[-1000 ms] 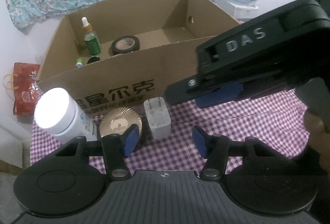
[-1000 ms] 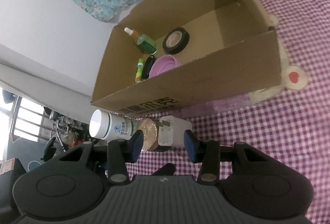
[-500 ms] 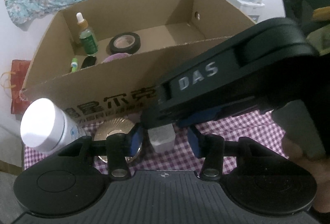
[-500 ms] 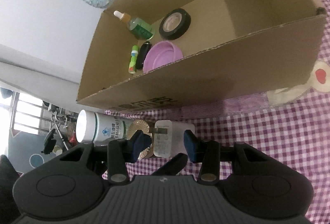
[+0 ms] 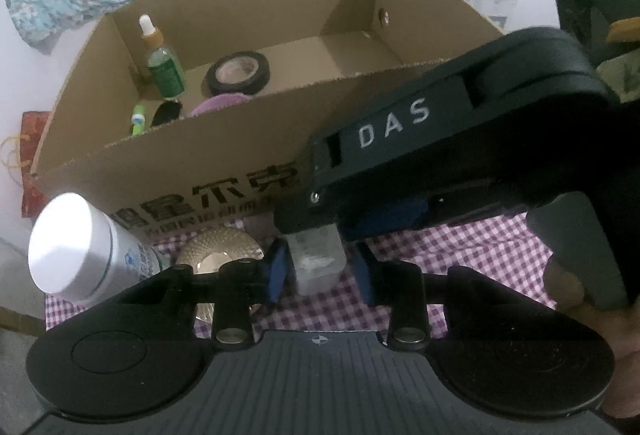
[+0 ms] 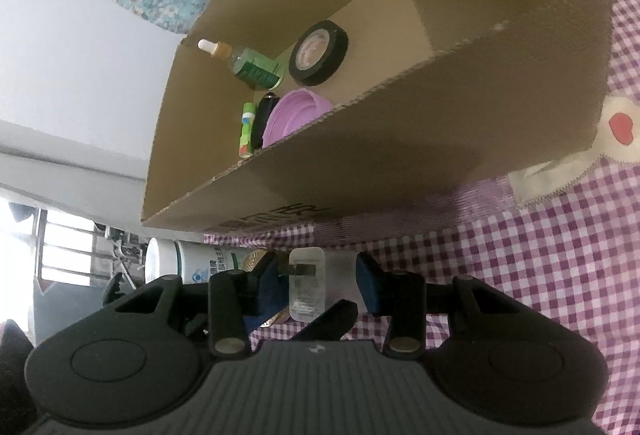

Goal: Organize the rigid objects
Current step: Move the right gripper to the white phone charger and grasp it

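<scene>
Both tongs [image 6: 322, 285] closed in on charger [image 6: 308, 289]; box [image 6: 400, 139] holds tape [image 6: 318, 53].

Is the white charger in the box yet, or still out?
Out. The charger lies on the checked cloth before the box.

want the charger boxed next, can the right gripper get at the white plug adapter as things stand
Probably yes: the white plug adapter already sits between the open right gripper fingers. The left gripper straddles it too, so they may crowd each other.
</scene>
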A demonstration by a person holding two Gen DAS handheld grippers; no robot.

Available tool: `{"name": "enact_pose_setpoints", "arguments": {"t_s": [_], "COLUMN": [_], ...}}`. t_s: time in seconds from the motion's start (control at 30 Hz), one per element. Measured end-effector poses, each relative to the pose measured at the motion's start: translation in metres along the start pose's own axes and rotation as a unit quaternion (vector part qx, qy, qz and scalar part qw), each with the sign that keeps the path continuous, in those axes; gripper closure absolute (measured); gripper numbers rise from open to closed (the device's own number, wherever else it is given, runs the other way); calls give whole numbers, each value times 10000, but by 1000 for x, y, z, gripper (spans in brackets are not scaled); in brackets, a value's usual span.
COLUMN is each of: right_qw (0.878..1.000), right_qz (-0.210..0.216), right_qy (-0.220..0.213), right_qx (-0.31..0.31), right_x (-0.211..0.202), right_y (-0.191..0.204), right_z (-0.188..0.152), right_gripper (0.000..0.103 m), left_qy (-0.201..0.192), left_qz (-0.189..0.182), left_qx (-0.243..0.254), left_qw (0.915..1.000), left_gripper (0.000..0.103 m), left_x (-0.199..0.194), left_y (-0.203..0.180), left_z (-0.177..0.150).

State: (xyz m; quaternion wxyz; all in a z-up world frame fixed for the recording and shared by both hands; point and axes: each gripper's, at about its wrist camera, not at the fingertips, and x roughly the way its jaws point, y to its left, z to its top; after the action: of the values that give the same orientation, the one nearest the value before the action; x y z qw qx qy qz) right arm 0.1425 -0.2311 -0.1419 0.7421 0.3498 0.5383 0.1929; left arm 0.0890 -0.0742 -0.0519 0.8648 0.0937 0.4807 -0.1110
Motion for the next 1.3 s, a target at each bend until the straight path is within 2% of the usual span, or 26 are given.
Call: {"name": "enact_pose_setpoints", "arguments": {"t_s": [0.13,0.23,0.77,1.3], "right_qw": [10000,10000,9987,9988], "right_qz": [19,-35,-482,-456], "right_qy": [27,36,-136,-163], "right_qx": [-3,-51,-88,18], "right_x": [1,2,-36,-33], "right_y": [2,6,5,-7], "right_z": [-1,-2,-23,-31], "right_gripper": [59,63,63,63], "left_qy": [106,103,40,214], "left_qz": [74,159,-328,-367], "left_qx": [-31,-60,42,183], "left_qw": [9999,9998,9994,9989], "left_gripper": [68,74,75,74], "left_x": [5,4,-14,0], "left_y": [-1,-2,-29,-31], "left_z": [0,0,-16,-17]}}
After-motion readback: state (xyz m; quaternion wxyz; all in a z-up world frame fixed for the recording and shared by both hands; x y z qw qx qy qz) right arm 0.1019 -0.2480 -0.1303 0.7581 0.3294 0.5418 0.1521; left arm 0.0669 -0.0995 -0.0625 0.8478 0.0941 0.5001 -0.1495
